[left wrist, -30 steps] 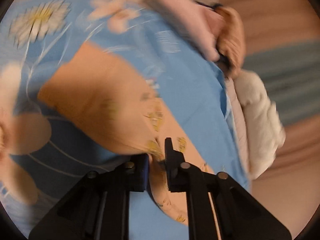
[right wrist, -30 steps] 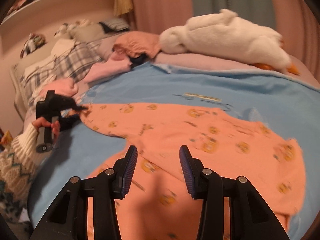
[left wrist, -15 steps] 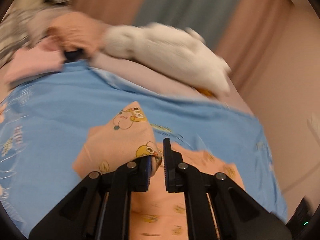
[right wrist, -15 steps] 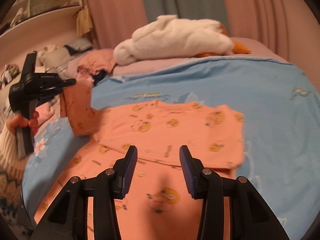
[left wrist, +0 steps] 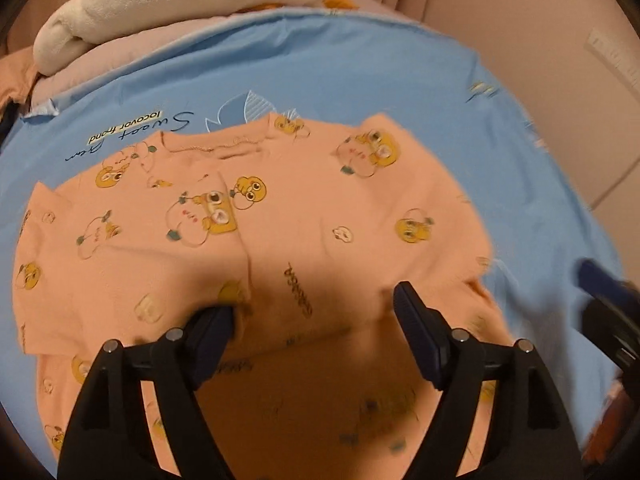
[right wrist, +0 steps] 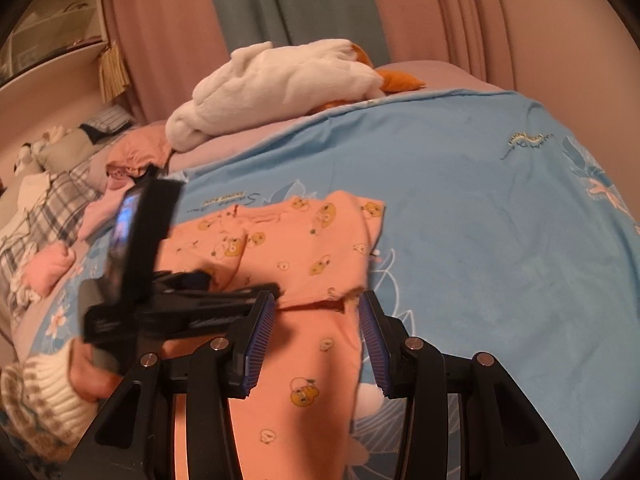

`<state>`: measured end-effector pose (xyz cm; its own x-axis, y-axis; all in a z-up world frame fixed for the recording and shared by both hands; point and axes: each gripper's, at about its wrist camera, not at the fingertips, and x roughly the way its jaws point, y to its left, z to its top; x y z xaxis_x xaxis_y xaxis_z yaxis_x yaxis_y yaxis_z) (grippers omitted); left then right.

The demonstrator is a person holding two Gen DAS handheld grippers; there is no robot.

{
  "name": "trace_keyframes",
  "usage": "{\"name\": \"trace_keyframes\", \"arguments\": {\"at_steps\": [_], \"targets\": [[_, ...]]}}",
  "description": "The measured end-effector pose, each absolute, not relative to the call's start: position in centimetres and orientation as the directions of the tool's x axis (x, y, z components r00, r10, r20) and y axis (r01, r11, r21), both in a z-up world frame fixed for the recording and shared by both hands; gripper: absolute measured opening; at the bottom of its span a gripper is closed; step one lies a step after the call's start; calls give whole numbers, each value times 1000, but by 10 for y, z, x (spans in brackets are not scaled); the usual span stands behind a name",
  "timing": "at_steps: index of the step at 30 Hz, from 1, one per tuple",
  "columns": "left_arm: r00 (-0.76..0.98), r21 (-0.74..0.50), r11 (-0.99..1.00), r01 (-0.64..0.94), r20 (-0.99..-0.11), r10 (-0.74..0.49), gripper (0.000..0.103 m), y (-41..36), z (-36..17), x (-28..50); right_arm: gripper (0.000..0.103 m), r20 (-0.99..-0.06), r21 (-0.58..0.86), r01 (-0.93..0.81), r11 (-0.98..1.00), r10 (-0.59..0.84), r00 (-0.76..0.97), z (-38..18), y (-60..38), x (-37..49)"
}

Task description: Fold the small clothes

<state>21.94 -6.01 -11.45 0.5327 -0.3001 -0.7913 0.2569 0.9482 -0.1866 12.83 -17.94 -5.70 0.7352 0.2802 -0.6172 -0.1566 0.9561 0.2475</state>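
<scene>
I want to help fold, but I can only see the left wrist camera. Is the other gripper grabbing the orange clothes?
Observer: No. The right gripper is open, with its fingers over the lower part of the orange clothes.
Operator: What's off to the left of the blue sheet?
Observer: More laundry: a rolled pink piece lying next to a plaid cloth.
Operator: Who's holding my gripper?
Observer: A hand in a white knit sleeve is holding the left gripper by its handle.
</scene>
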Motion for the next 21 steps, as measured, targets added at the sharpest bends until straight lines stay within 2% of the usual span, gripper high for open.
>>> {"name": "trace_keyframes", "arguments": {"at_steps": [5, 9, 15, 19, 21], "targets": [[619, -273, 945, 181, -715, -325, 87, 13, -89, 176, 44, -610, 257, -242, 936, 352, 710, -60, -157, 127], [674, -305, 952, 19, -699, -237, 89, 81, -86, 153, 44, -614, 192, -438, 878, 456, 644, -61, -102, 135], [689, -378, 916, -134, -700, -188, 89, 137, -94, 130, 44, -663, -43, -656, 753, 470, 583, -74, -12, 142], [687, -407, 897, -174, -703, -186, 89, 153, -101, 121, 44, -693, -217, -720, 659, 416, 589, -85, 25, 147], [687, -418, 889, -186, -702, -187, 89, 159, -104, 118, 44, -711, -254, -746, 616, 404, 576, -92, 36, 152]]}}
